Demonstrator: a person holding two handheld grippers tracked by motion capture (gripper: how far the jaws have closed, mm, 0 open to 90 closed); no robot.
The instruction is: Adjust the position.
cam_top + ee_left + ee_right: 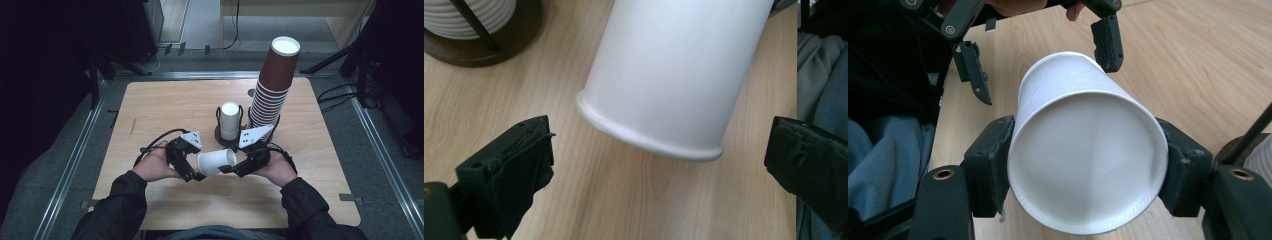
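Fingers of the right gripper clamp the white cup; the left gripper fingers stand apart, off it.

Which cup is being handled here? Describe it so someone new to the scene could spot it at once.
Start at the tall brown cup stack at the far side of the wooden table, then come toward the person. The white paper cup lies sideways, clamped by the right gripper, with the open left gripper at its other end. The other white cup stands upright in a holder.

Cup between claws, before holder
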